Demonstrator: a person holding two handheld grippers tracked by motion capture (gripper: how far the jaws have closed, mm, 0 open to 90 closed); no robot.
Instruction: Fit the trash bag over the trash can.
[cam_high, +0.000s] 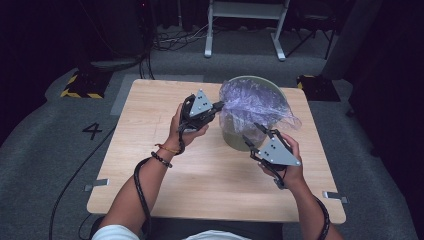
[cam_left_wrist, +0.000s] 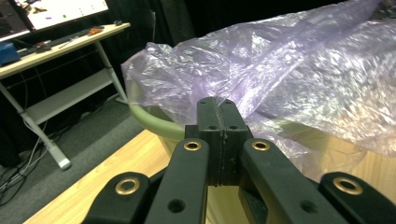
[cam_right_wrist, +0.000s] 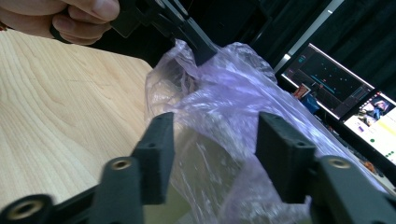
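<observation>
Thin purple plastic, a bag (cam_high: 255, 102), lies crumpled over the mouth of the pale green bin (cam_high: 235, 137) that stands right of centre in the high view, toward the far edge of the wooden table (cam_high: 150, 165). Your left gripper (cam_high: 218, 106) sits at the bag's left edge, jaws closed tight on a pinch of the film; in the left gripper view the two black pads meet with the plastic bunched right at their tips and the bin's rim curving below. Your right gripper (cam_high: 253, 134) waits at the lower right side of the bin, jaws spread to a middling gap with loose film between them but, as far as the right gripper view shows, not pressed by either pad (cam_right_wrist: 156, 154). The bag spreads from your left pinch toward the upper right of the high view, so its free edge hangs on the right gripper's side, just ahead of those open jaws. That hand is the nearer one for the next grab, probably to draw the film down over the rim.
</observation>
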